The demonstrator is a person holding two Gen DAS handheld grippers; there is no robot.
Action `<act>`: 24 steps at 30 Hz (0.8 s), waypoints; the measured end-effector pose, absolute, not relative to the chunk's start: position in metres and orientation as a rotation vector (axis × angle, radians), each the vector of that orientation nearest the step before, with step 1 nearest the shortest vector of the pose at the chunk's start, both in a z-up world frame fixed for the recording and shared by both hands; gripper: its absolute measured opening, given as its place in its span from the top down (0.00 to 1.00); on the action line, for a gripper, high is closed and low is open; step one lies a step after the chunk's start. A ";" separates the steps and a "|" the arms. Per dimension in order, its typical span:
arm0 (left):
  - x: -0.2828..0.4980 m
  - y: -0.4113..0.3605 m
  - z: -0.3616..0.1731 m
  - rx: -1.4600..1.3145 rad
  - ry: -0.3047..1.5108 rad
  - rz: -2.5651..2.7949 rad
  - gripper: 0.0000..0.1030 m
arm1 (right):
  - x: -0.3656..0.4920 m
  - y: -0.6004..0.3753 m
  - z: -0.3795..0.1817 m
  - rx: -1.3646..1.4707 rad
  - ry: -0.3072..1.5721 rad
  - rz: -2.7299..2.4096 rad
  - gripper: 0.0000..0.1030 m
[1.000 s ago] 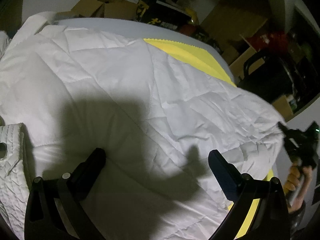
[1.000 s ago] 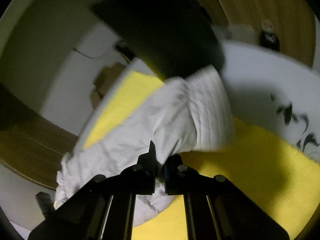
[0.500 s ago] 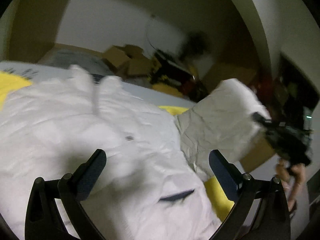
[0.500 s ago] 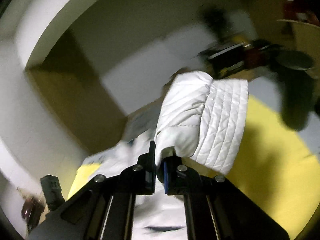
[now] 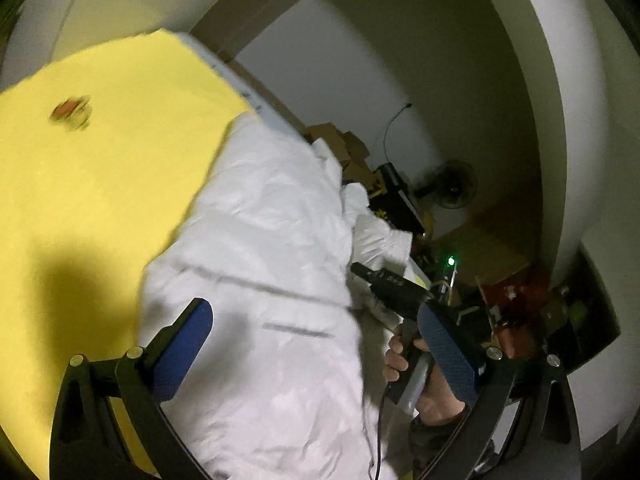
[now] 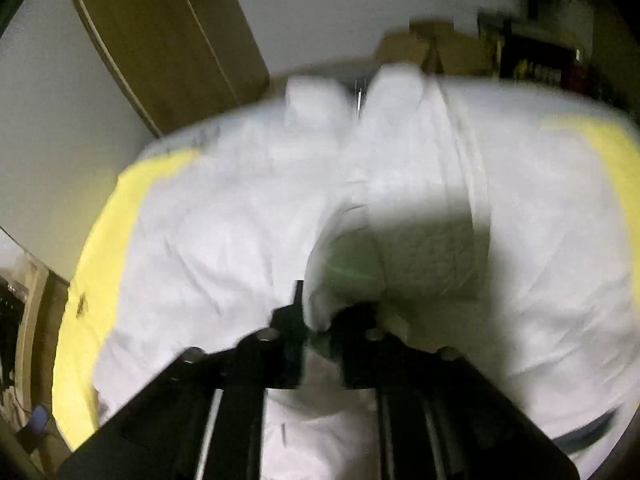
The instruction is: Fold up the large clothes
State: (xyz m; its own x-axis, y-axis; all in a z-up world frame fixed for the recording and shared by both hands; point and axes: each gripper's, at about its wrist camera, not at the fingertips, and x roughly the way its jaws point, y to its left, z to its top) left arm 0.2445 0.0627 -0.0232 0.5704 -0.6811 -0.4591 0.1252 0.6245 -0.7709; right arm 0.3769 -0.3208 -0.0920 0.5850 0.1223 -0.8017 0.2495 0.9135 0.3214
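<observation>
The white quilted jacket [image 5: 272,264] lies spread on the yellow cloth [image 5: 104,168], its long axis running from the lower middle of the left wrist frame up toward the upper centre. The right tongs [image 6: 320,322] are clamped on a bunched fold of it at the lower centre of their own blurred frame, with the garment's body spread ahead of them. The left tongs [image 5: 316,344] hang wide apart and empty above the lower part, so the right hand [image 5: 416,376] seems the one placed to carry the fold.
</observation>
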 end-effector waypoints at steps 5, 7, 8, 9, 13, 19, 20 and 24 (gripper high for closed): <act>0.233 0.077 -0.045 -0.820 0.849 -0.570 0.01 | 0.324 -0.335 -0.053 0.511 0.876 0.000 0.45; 0.230 0.074 -0.048 -0.821 0.848 -0.593 0.00 | 0.307 -0.349 -0.027 0.526 0.804 -0.023 0.44; 0.231 0.070 -0.048 -0.817 0.849 -0.600 0.00 | 0.301 -0.358 -0.015 0.544 0.769 -0.031 0.44; 0.230 0.068 -0.047 -0.812 0.849 -0.607 0.00 | 0.296 -0.368 -0.007 0.557 0.744 -0.057 0.45; 0.227 0.053 -0.041 -0.778 0.853 -0.631 0.01 | 0.325 -0.393 -0.005 0.582 0.765 -0.234 0.46; 0.214 0.041 -0.021 -0.684 0.851 -0.606 0.01 | 0.423 -0.327 -0.102 0.278 1.127 -0.139 0.48; 0.212 0.043 -0.020 -0.673 0.855 -0.595 0.01 | 0.420 -0.317 -0.106 0.209 1.121 -0.158 0.48; 0.207 0.056 -0.020 -0.669 0.836 -0.523 0.00 | 0.390 -0.308 -0.076 0.257 0.953 -0.132 0.48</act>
